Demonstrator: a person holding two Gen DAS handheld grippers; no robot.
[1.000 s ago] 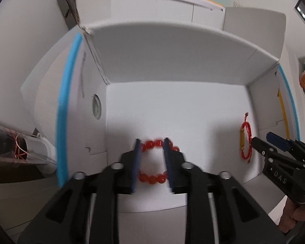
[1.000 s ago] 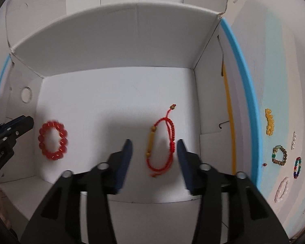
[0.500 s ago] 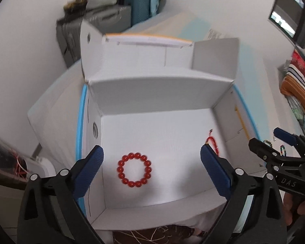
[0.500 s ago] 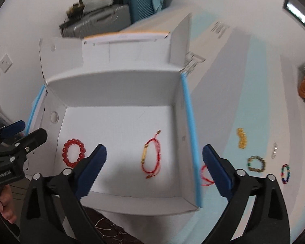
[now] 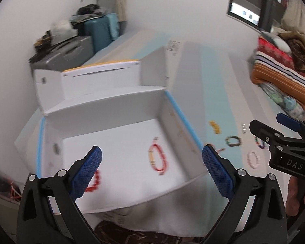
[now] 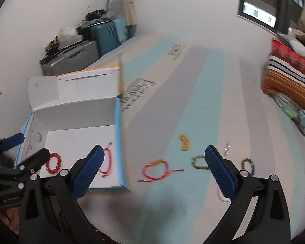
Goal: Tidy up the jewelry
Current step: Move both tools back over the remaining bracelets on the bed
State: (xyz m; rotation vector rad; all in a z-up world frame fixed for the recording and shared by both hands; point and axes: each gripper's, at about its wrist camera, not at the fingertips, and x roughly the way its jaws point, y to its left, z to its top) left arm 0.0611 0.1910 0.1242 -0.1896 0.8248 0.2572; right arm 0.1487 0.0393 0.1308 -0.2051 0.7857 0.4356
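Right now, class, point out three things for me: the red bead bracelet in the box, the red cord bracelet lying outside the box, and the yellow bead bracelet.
red bead bracelet [image 6: 53, 162], right wrist view, on its beaded ring.
red cord bracelet [image 6: 155, 169], right wrist view, on its loop.
yellow bead bracelet [image 6: 184, 142], right wrist view, on the middle beads.

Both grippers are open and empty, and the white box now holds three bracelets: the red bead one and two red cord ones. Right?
Not quite. The white box holds two: the red bead bracelet and one red cord bracelet. The right wrist view shows the second red cord bracelet lying outside on the striped surface. The left gripper and right gripper are open and empty.
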